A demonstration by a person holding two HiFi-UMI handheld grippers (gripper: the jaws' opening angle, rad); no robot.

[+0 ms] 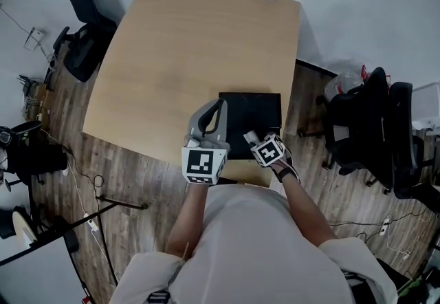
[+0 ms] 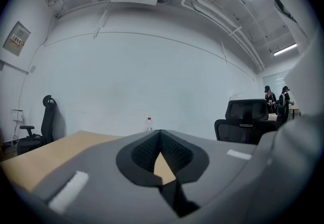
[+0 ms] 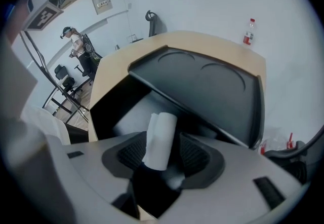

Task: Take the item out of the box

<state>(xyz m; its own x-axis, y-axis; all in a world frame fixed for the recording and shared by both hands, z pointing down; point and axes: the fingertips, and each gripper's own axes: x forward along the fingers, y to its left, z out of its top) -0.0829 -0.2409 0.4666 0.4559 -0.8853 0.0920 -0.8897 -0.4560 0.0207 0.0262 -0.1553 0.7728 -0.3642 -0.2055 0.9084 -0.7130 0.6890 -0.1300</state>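
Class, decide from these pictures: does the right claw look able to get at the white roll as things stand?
Probably yes. The white roll stands between the open pads of the right claw, nothing else lies between them, and the raised black lid slopes away behind the roll rather than covering it.

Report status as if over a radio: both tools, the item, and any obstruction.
Left tool shut, empty. Right tool open, white roll between its jaws, not gripped. Black box lid raised beyond; path looks clear.
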